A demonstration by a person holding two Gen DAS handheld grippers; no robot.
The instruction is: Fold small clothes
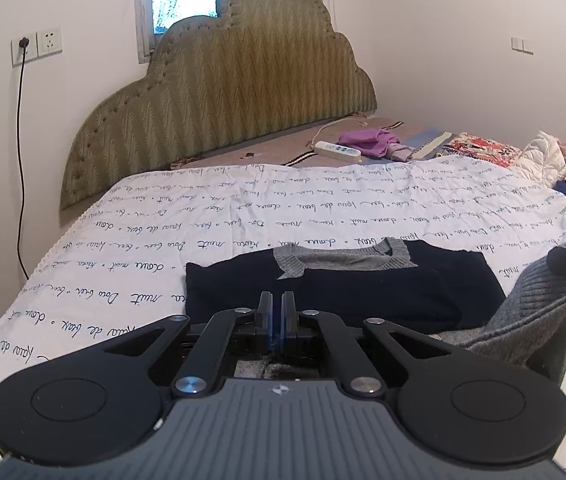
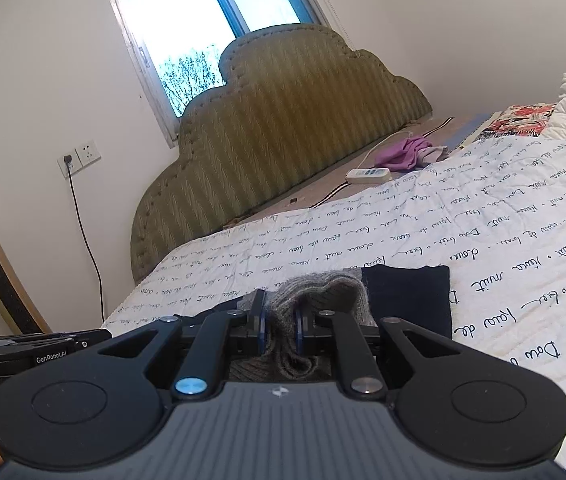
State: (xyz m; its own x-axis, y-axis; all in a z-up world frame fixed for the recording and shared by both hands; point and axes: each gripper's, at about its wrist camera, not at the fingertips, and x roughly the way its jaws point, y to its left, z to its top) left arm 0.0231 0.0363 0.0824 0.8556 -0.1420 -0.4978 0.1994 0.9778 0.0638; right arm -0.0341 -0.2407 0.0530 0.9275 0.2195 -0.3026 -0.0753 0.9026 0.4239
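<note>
Both grippers (image 1: pixel 277 312) over sweater (image 1: pixel 339 284)

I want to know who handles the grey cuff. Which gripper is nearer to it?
Right. The right gripper is shut on the grey cuff and lifts it off the navy sweater. The left gripper is shut beside it, over the sweater's near edge.

My left gripper (image 1: pixel 277 312) hangs over the near edge of the sweater (image 1: pixel 343 284), which lies on the sheet (image 1: pixel 203 216) spread over the bed; to its right my right gripper (image 2: pixel 279 322) pinches the sweater's sleeve (image 2: pixel 323 288), lifted off the sheet; behind the sheet a power strip (image 1: pixel 337 150) lies just left of a small garment (image 1: pixel 371 142); the headboard (image 1: pixel 223 92) stands behind them against the wall; a heap of clothes (image 1: pixel 555 156) lies far right.
</note>
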